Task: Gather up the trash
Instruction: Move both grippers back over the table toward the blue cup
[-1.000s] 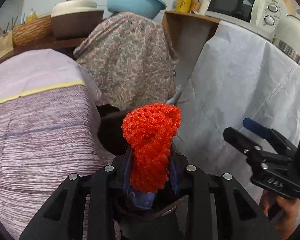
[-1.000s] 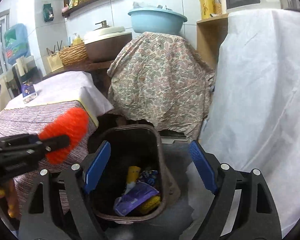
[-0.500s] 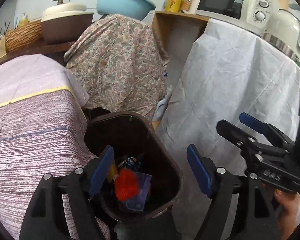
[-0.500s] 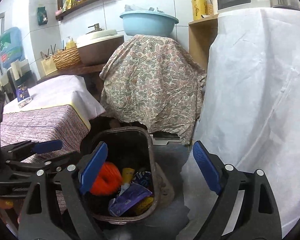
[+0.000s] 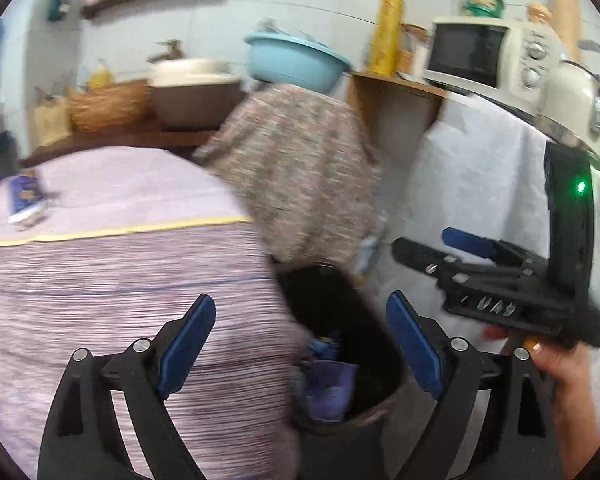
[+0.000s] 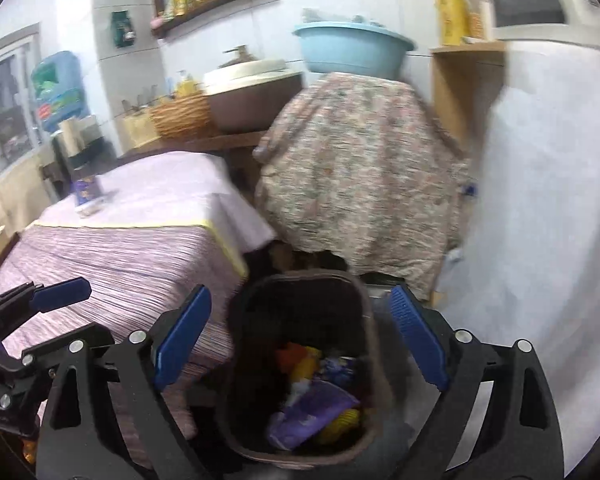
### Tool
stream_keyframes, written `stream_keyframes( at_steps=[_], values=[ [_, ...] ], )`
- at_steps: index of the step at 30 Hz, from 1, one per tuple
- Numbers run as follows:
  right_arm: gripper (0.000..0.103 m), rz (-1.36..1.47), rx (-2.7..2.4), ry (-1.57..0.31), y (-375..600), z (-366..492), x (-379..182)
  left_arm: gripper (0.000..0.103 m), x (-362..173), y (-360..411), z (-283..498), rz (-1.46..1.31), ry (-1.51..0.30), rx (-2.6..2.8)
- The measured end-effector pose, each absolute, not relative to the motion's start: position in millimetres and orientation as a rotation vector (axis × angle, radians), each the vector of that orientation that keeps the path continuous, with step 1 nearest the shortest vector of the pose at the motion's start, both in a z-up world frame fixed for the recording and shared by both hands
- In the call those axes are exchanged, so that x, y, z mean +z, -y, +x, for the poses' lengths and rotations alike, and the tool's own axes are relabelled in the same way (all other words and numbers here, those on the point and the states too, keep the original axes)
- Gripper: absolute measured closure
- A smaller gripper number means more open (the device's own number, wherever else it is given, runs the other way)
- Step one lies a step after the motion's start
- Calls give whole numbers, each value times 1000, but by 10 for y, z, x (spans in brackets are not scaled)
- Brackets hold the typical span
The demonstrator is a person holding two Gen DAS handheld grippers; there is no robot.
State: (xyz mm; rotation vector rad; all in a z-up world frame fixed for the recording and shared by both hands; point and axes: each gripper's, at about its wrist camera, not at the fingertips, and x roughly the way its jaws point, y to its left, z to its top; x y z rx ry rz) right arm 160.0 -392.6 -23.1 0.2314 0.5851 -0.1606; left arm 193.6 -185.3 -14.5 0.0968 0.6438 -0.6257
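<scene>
A dark brown trash bin (image 5: 384,328) (image 6: 364,296) stands on the floor between the table and a white-draped counter. Inside it lie a red net (image 6: 290,354), something yellow (image 6: 306,364) and a purple wrapper (image 5: 328,388) (image 6: 316,404). My left gripper (image 5: 300,302) (image 6: 88,308) hangs above the table's corner and the bin, its jaws opening with nothing between them. My right gripper (image 6: 301,295) (image 5: 422,242) hovers over the bin, its jaws also opening and empty. A blue packet (image 5: 24,200) (image 6: 86,192) lies on the far end of the table.
The table (image 5: 120,288) wears a purple striped cloth. Behind the bin stands a floral-draped object (image 6: 360,168) with a blue basin (image 6: 352,50) on top. The white-draped counter (image 5: 472,200) carries a microwave (image 5: 484,52). A person's hand (image 5: 564,364) grips the right tool.
The red net has left my left gripper and now lies in the bin. The left jaws have spread wide. Both grippers have lifted, and the left view has swung toward the table.
</scene>
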Motion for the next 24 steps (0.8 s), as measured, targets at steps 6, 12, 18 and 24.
stream_keyframes(
  at_steps=[6, 12, 18, 24],
  values=[
    [10, 233, 31, -597, 3426, 2046, -81, 10, -60, 1191, 2050, 66, -621, -449],
    [8, 180, 233, -599, 2729, 2516, 105, 7, -30, 534, 2225, 10, -627, -269],
    [7, 118, 383, -611, 2048, 2948, 268, 6, -23, 14, 2363, 14, -630, -161],
    [6, 25, 452, -644, 1399, 3388, 292, 6, 5, -365, 2552, 34, -635, -57]
  ],
)
